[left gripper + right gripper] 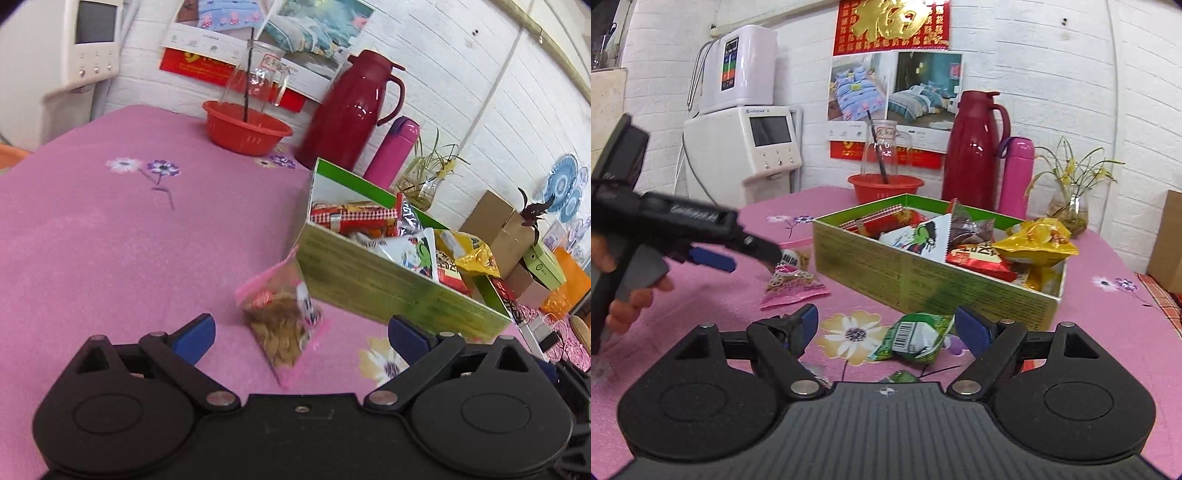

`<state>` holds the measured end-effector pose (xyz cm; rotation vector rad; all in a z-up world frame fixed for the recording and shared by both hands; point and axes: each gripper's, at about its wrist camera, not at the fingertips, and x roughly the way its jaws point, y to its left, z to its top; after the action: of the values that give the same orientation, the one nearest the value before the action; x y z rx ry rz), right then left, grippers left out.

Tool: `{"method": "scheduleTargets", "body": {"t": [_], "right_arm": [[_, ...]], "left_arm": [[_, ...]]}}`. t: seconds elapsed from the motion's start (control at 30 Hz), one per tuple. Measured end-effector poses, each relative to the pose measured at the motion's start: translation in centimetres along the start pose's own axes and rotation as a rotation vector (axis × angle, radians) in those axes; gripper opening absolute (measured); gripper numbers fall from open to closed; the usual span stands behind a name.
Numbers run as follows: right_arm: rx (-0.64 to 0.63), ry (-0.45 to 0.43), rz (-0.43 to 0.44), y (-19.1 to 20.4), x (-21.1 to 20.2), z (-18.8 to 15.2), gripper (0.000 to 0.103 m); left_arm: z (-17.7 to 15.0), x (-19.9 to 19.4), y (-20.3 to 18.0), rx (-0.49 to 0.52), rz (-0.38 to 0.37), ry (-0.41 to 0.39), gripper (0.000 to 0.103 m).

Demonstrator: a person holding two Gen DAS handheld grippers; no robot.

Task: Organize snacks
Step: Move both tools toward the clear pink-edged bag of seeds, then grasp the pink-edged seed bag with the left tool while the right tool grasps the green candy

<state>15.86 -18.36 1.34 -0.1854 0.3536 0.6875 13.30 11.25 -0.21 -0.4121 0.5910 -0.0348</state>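
Observation:
A green cardboard box [388, 291] [923, 280] stands on the pink tablecloth and holds several snack packets. A pink packet of brown snacks [286, 325] [792, 282] lies on the cloth beside the box's left wall. My left gripper [301, 332] is open, its blue pads on either side of this packet, just above it. In the right wrist view the left gripper [750, 254] reaches in from the left. A green packet with a barcode [914, 338] lies in front of the box. My right gripper [886, 328] is open around it, empty.
An orange-red bowl [245, 129] with a glass jar, a dark red thermos jug [351, 110], a pink flask [393, 151] and a plant in a glass vase [1069, 206] stand along the wall. Cardboard boxes [498, 225] sit beyond the table's right edge. A white appliance [753, 147] stands at the left.

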Motion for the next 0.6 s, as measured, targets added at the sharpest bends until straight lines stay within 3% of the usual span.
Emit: {"method": "scheduleTargets", "body": {"t": [0.2, 0.3, 0.47, 0.6], "right_arm": [[-0.003, 0.074, -0.022, 0.3, 2.3, 0.6, 0.103], [-0.006, 0.135, -0.05, 0.1, 4.0, 0.8, 0.103], [-0.013, 0.196, -0.094, -0.3, 5.7, 0.7, 0.103], [0.011, 0.24, -0.112, -0.7, 6.9, 0.5, 0.103]], "left_arm": [[0.7, 4.3, 0.5, -0.006, 0.013, 0.064, 0.103], [0.6, 4.6, 0.5, 0.015, 0.009, 0.051, 0.103], [0.5, 4.5, 0.6, 0.029, -0.032, 0.051, 0.081], [0.3, 4.7, 0.2, 0.059, -0.029, 0.039, 0.08]]}}
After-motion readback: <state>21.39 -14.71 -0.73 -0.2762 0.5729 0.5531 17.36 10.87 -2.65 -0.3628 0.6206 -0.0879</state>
